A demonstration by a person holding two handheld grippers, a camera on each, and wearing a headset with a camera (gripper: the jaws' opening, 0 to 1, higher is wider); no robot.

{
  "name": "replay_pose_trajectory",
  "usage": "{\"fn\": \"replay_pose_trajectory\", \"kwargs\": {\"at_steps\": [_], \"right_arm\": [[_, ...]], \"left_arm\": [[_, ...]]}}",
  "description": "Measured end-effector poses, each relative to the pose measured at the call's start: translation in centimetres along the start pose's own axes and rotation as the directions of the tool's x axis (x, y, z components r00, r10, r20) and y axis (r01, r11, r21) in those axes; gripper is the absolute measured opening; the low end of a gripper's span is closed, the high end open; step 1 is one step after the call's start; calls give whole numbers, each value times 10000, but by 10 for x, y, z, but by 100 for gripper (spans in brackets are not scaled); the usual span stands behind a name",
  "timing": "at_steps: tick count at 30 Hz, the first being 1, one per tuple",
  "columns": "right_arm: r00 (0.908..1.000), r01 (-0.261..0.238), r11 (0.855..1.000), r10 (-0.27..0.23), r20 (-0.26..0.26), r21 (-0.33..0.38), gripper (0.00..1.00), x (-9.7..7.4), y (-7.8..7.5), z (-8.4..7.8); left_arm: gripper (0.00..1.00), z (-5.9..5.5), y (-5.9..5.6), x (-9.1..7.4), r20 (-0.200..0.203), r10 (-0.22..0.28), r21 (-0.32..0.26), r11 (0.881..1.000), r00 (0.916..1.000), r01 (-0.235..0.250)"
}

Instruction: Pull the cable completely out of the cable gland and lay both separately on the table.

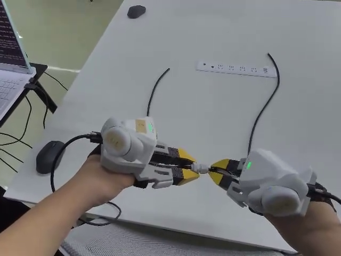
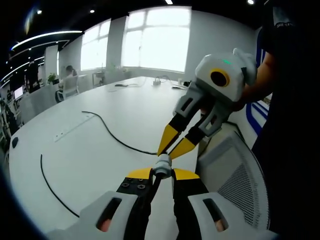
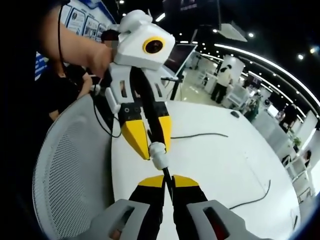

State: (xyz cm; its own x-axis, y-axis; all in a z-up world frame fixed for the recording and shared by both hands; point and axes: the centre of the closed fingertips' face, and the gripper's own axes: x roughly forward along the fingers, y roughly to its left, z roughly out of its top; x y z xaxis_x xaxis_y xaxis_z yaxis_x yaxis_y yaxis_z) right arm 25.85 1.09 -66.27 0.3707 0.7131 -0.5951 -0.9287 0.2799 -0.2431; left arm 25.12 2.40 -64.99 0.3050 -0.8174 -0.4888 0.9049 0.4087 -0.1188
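Left gripper (image 1: 194,166) pinches the cable gland (image 1: 201,168), while at its 3 o'clock the right gripper (image 1: 213,172) nips the cable (image 3: 169,181) (plainest in the right gripper view).

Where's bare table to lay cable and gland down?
Bare stretch between the short black cable and the long black cable, below the power strip. Also between that short one and the near mouse. Crowded near edge: left gripper, right gripper.

A white table (image 1: 224,122) carries a white power strip (image 1: 234,69) toward its far side, a dark mouse (image 1: 136,11) near its far edge and another mouse (image 1: 49,156) at its near left corner, with an open laptop (image 1: 10,69) off to the left and a white mesh chair (image 3: 65,165) by the near edge.
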Motion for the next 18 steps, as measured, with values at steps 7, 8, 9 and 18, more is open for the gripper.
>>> {"fn": "replay_pose_trajectory", "kwargs": {"at_steps": [7, 8, 9, 18], "right_arm": [[9993, 337, 9911, -314, -198, 1291, 0, -3, -10, -13], [9992, 367, 9893, -337, -231, 1411, 0, -3, -11, -15], [9990, 417, 9874, -384, -245, 1527, 0, -4, -13, -17], [9925, 1137, 9340, -912, -819, 3386, 0, -8, -26, -46]], "left_arm": [[15, 1, 5, -1, 136, 99, -101, 9999, 9999, -98], [15, 2, 6, -1, 164, 100, -115, 9999, 9998, -98], [15, 3, 7, -1, 198, 92, -155, 9998, 9998, -89], [15, 7, 9, -1, 403, 84, -247, 9997, 9992, -74]]}}
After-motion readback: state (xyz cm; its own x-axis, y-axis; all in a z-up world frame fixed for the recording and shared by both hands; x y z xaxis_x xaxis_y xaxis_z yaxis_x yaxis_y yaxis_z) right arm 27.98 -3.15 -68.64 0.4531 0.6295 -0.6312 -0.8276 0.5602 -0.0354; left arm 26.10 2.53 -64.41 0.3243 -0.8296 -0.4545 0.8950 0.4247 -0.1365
